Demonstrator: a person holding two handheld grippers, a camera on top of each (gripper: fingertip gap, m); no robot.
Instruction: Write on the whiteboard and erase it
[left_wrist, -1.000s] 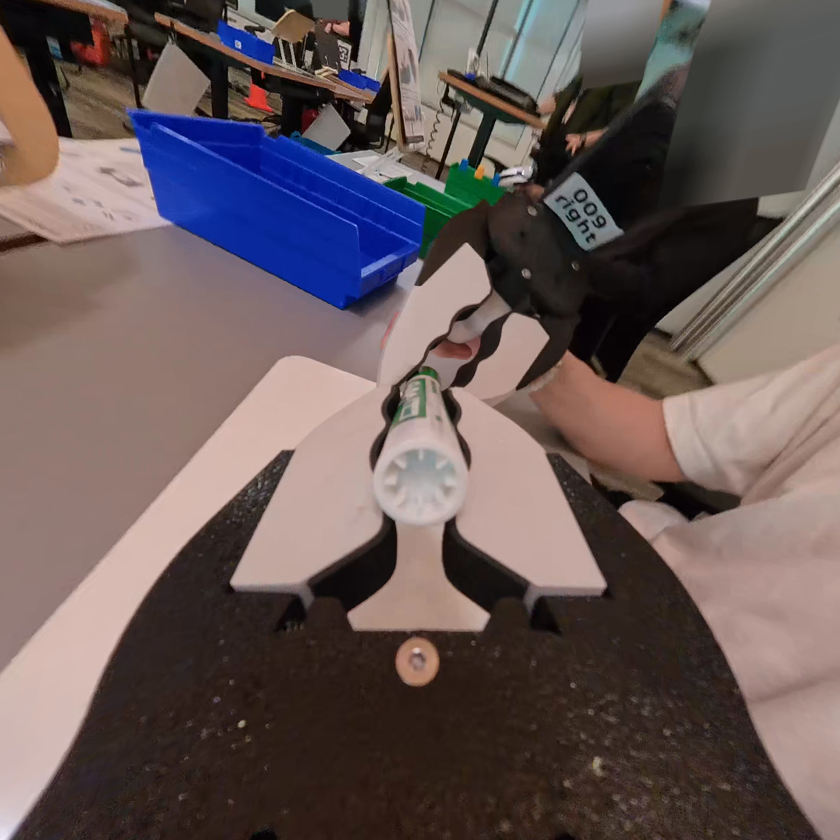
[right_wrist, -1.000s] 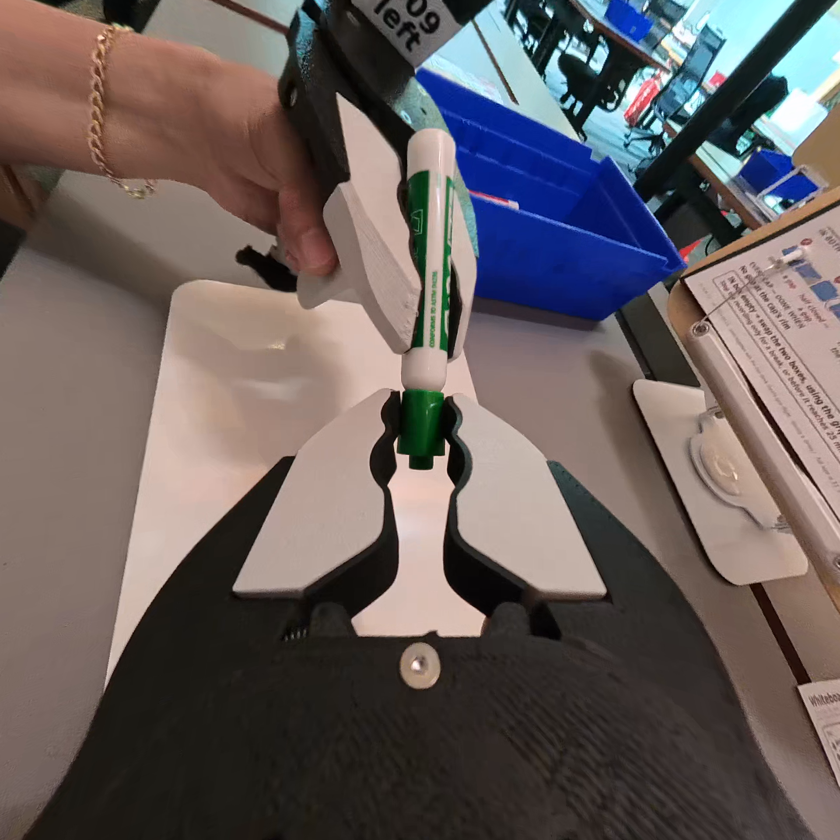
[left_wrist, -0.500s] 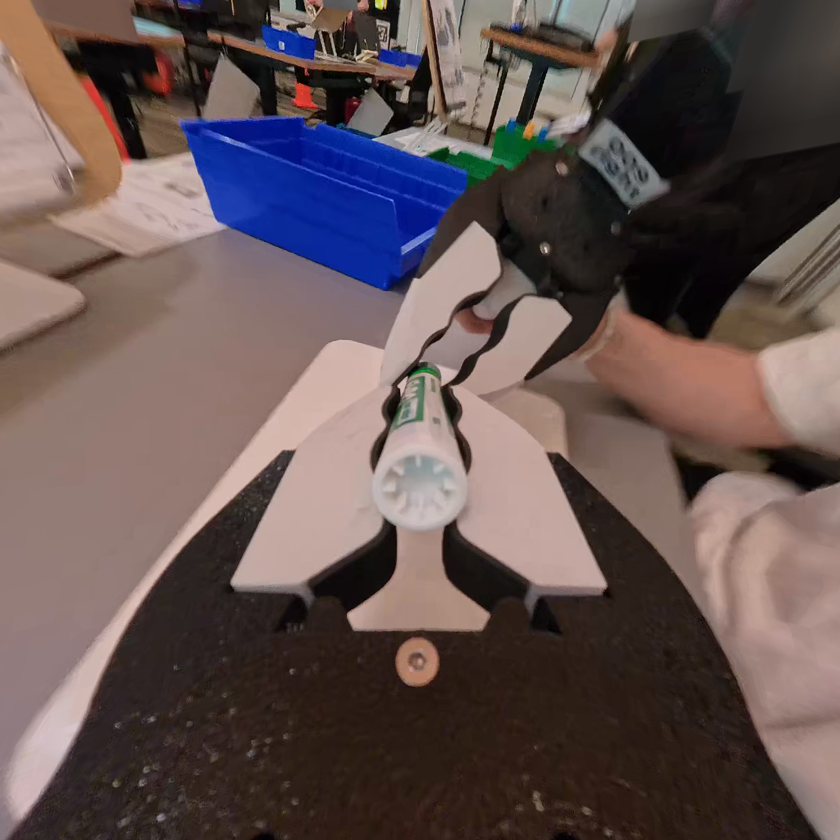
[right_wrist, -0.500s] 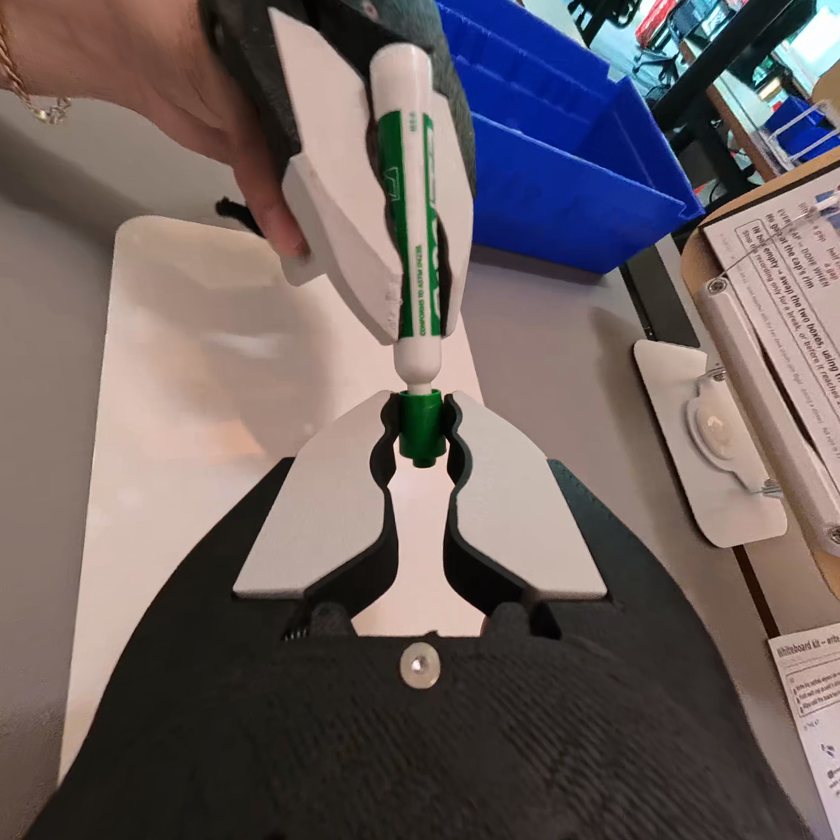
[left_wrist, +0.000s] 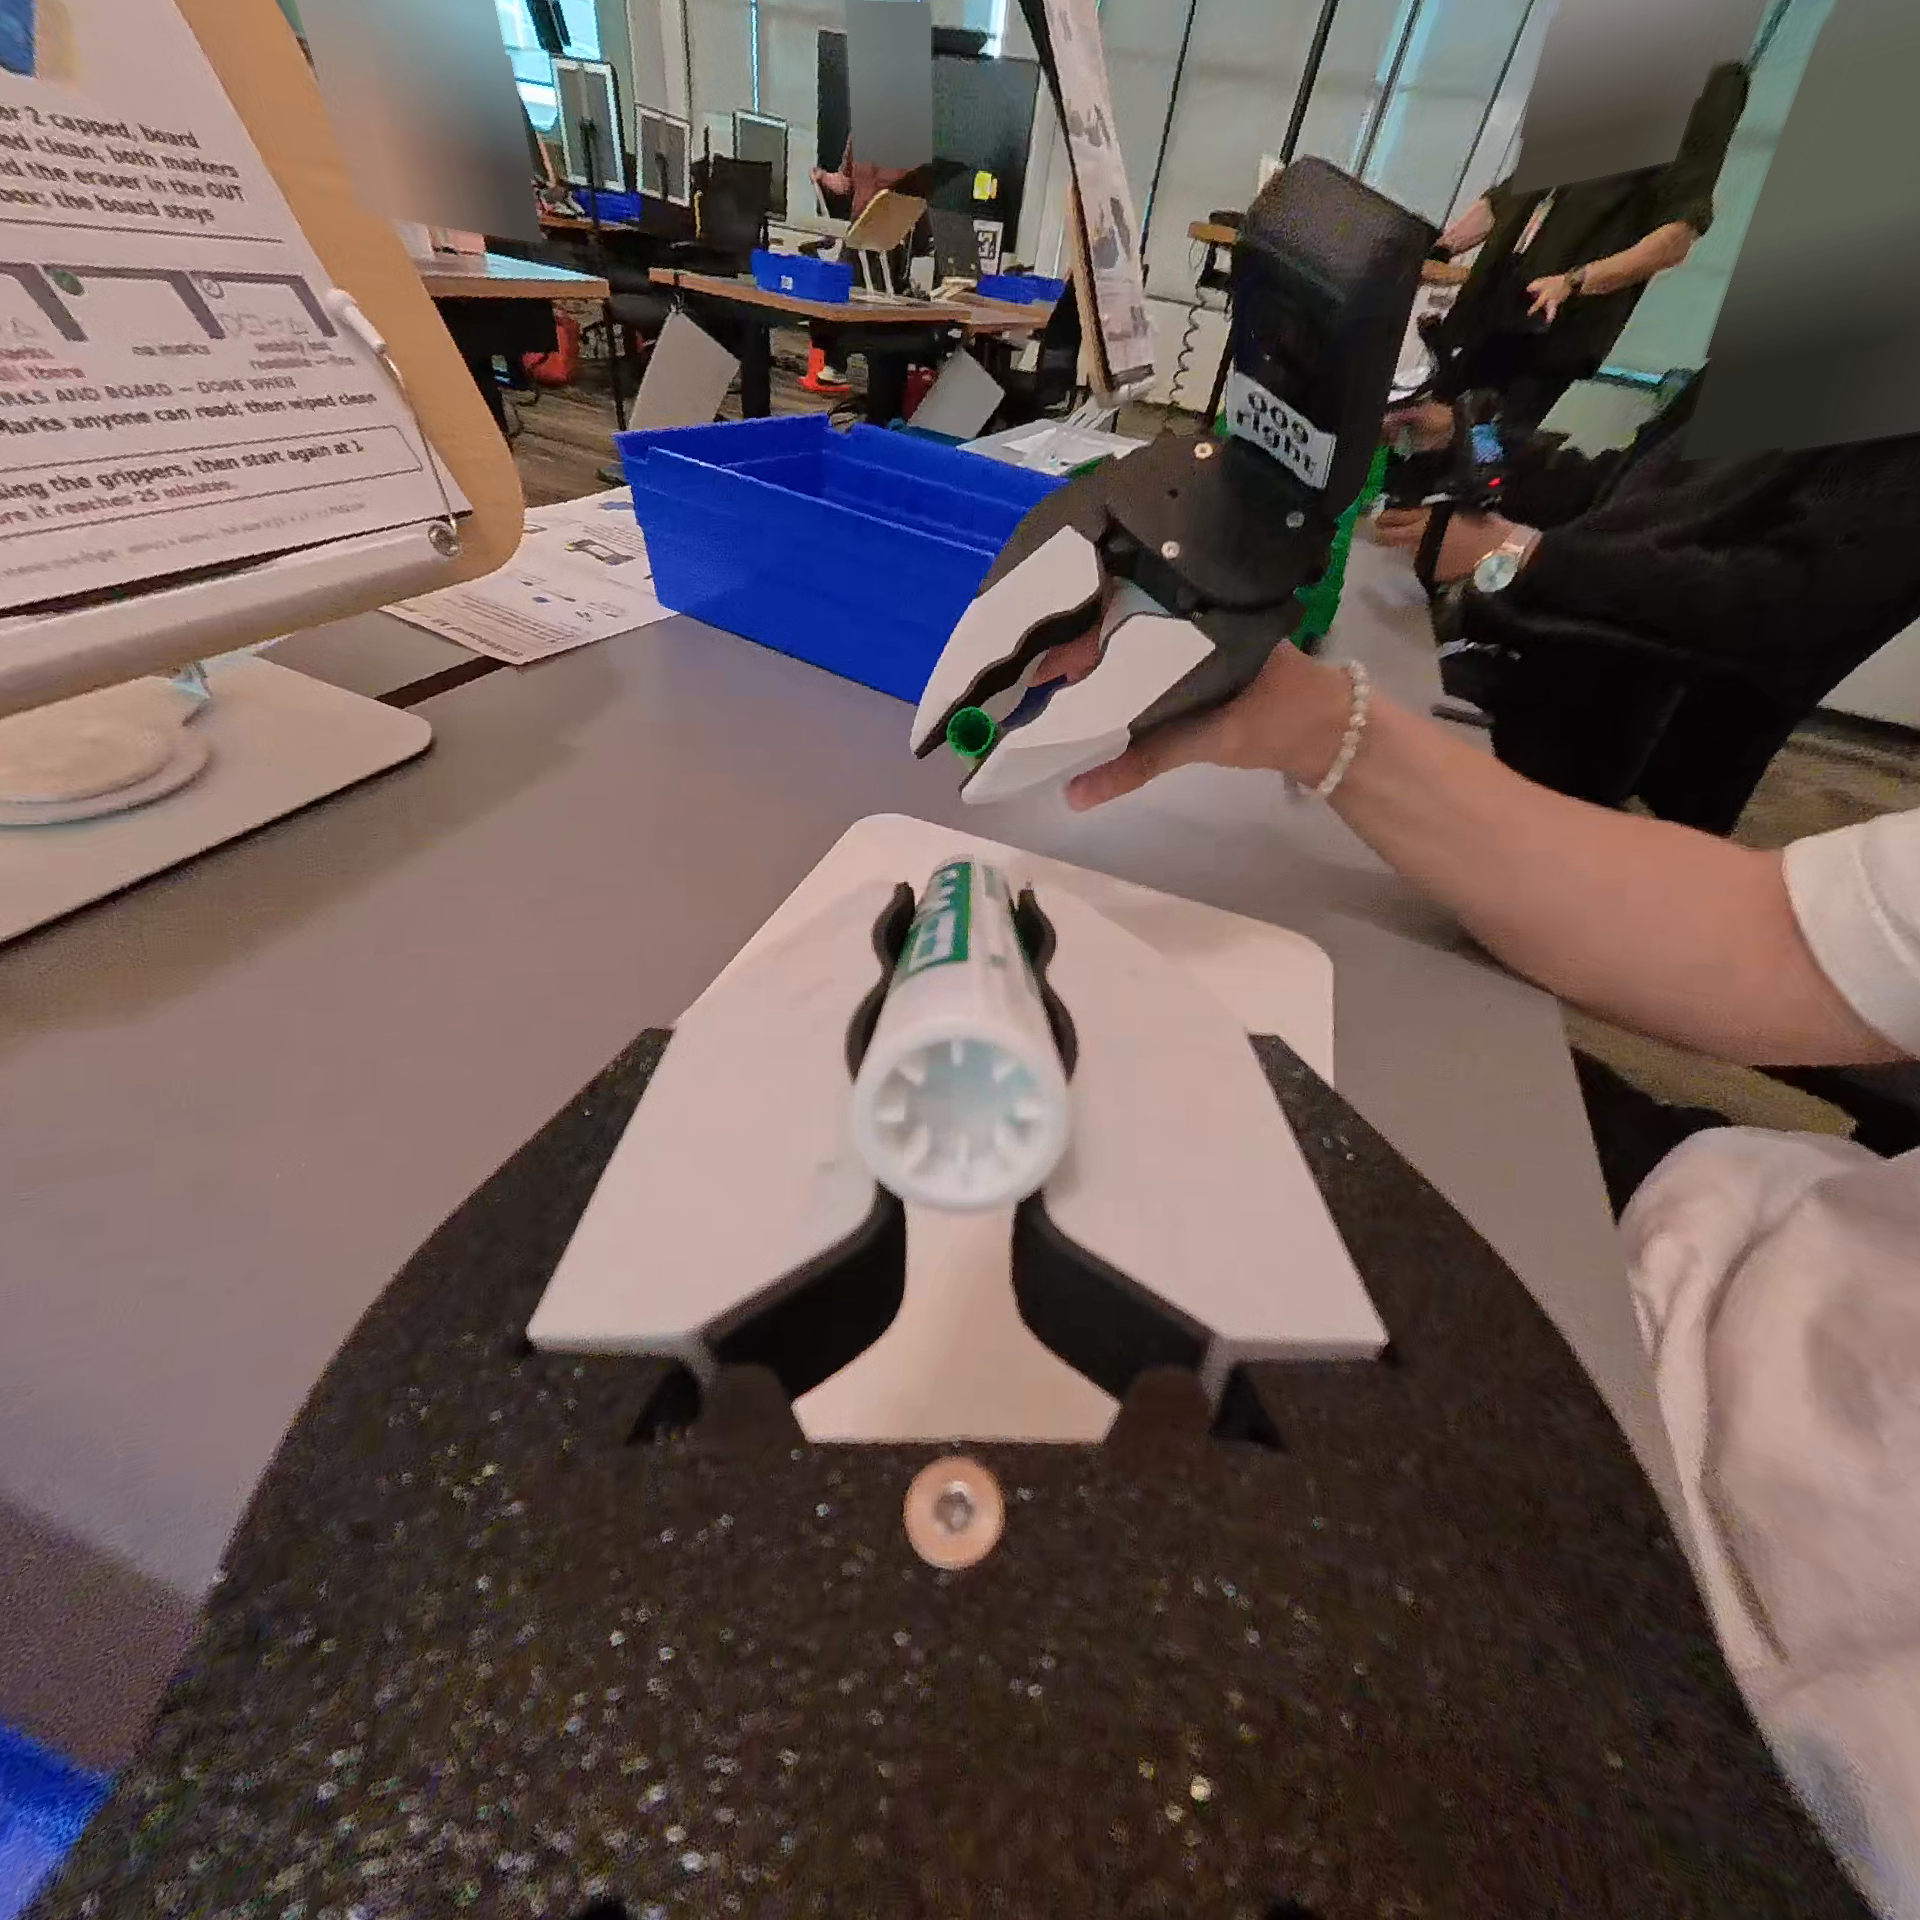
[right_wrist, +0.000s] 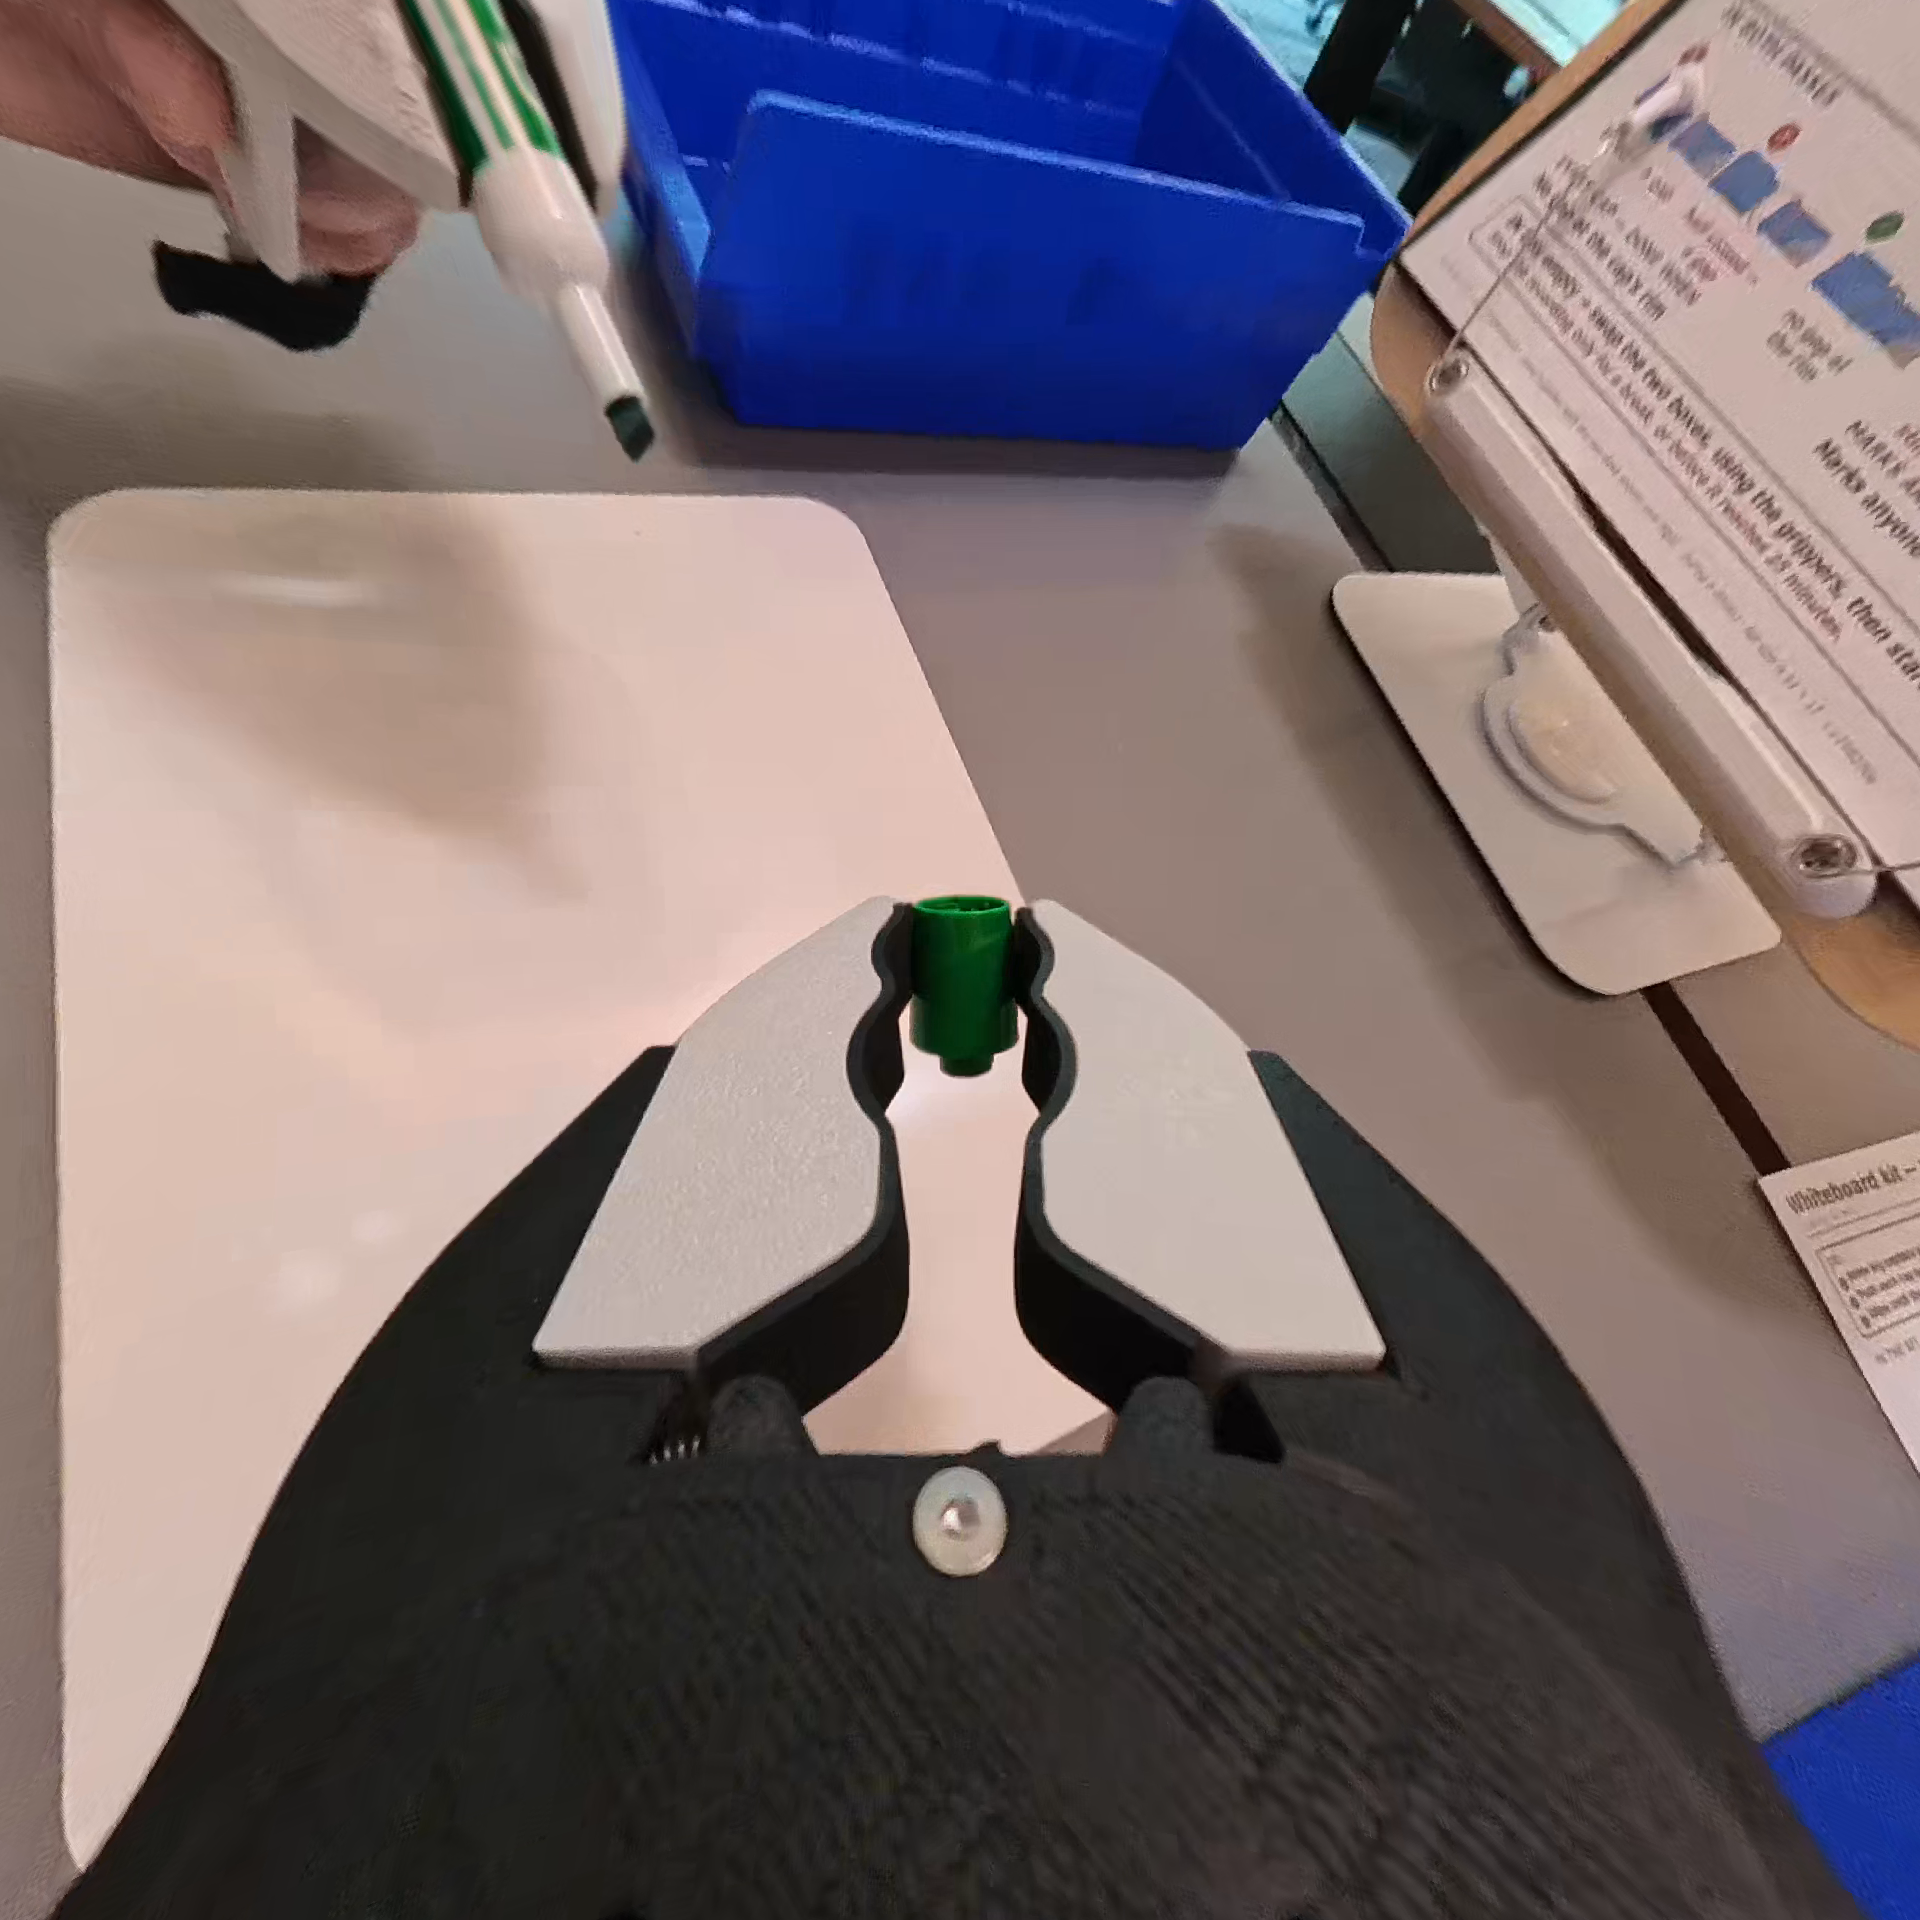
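Bright indoor light, fisheye edges, slight blur

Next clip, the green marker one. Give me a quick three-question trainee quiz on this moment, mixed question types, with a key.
1. True or false: the cap is on the marker.
2. Which claw holds the marker body? A) left claw B) right claw C) neither
3. Fill in: the whiteboard surface shows ____ marks.

Key:
1. False. The green cap sits pinched in the right claw, apart from the marker, whose dark chisel tip is bare.
2. A. The left claw grips the white-and-green barrel.
3. No. The board is clean in both views; the tip hangs above its far edge, near the blue bin.
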